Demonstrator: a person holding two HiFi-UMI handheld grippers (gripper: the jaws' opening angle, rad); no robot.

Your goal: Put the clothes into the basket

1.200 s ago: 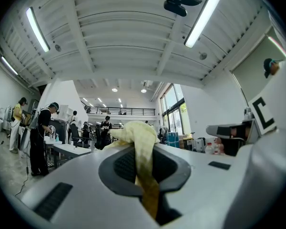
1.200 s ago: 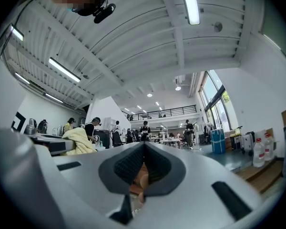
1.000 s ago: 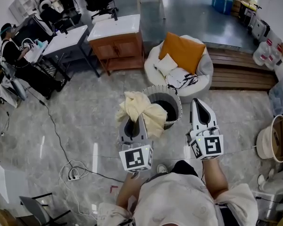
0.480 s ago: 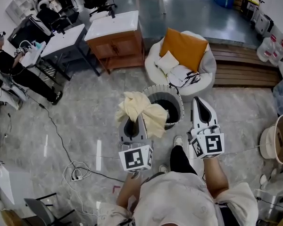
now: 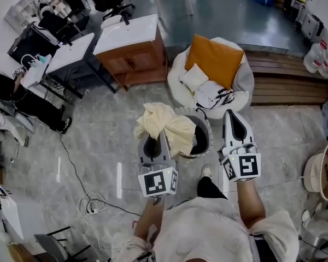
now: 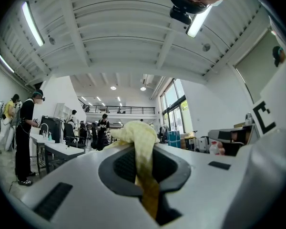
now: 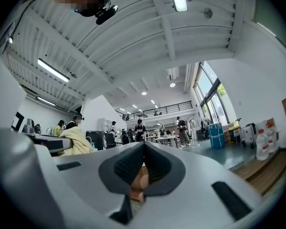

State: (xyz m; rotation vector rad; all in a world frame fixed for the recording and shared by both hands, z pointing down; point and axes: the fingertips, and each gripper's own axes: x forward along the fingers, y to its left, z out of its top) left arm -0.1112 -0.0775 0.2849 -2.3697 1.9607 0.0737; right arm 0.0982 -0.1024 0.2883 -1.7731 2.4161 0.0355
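A pale yellow cloth [image 5: 165,125] bunches over the tip of my left gripper [image 5: 156,138], which is shut on it. In the left gripper view a strip of the cloth [image 6: 142,147] runs down between the closed jaws. The round ribbed basket [image 5: 208,131] stands on the floor just ahead. The cloth hangs over its left rim and hides part of its dark inside. My right gripper [image 5: 233,116] is held level to the right of the basket. In the right gripper view its jaws [image 7: 144,151] meet with nothing held between them.
Beyond the basket sits a round white chair [image 5: 241,86] with an orange cushion [image 5: 216,59] and folded fabrics. A wooden vanity [image 5: 132,51] stands back left and a wooden step [image 5: 287,83] at the right. Cables [image 5: 93,205] trail on the floor at left, near desks with people.
Both grippers have travelled forward with the person. The basket now lies closer, and the held cloth overlaps its left rim. A foot has stepped ahead beneath the grippers.
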